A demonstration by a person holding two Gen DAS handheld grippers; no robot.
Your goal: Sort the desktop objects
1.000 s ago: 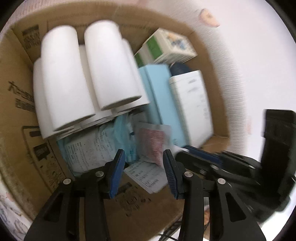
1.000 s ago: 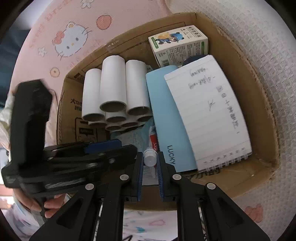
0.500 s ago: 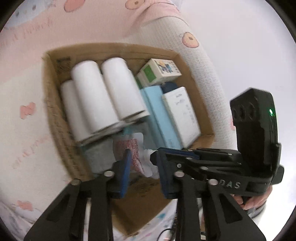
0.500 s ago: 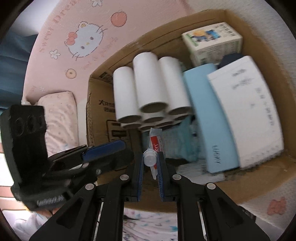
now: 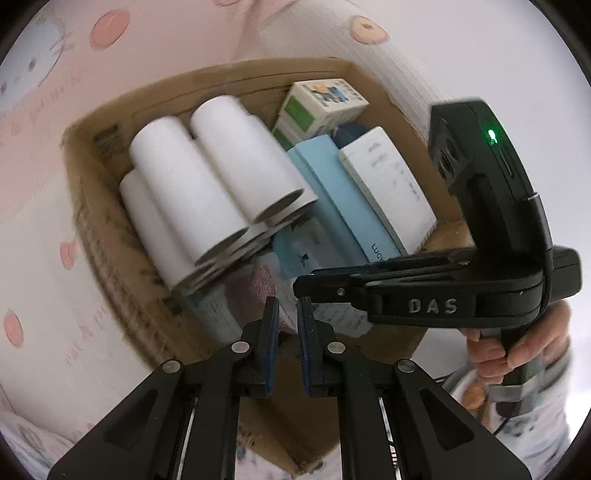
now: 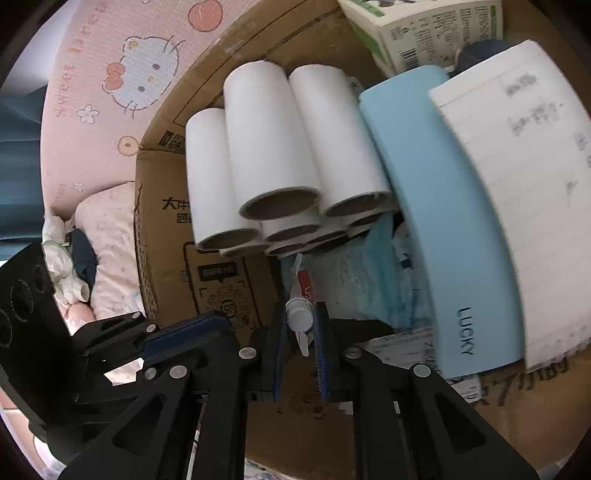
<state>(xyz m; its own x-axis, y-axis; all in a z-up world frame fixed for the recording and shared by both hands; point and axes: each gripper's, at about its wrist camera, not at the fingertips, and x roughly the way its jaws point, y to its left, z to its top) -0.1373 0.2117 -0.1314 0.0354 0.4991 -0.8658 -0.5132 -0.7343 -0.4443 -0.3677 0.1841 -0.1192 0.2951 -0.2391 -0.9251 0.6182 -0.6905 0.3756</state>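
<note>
The right claw [image 6: 300,330] is clamped on the ribbed white cap of a small toothpaste tube [image 6: 300,295], angled steeply down over the brown cardboard box [image 6: 162,236]. The left claw [image 5: 287,325], jaws just drawn together on nothing, tilts down beside it. Inside lie about eight white cardboard tubes [image 6: 266,147], one pale blue case [image 6: 443,221], one lined notepad [image 6: 524,177] and one printed carton [image 6: 424,29].
</note>
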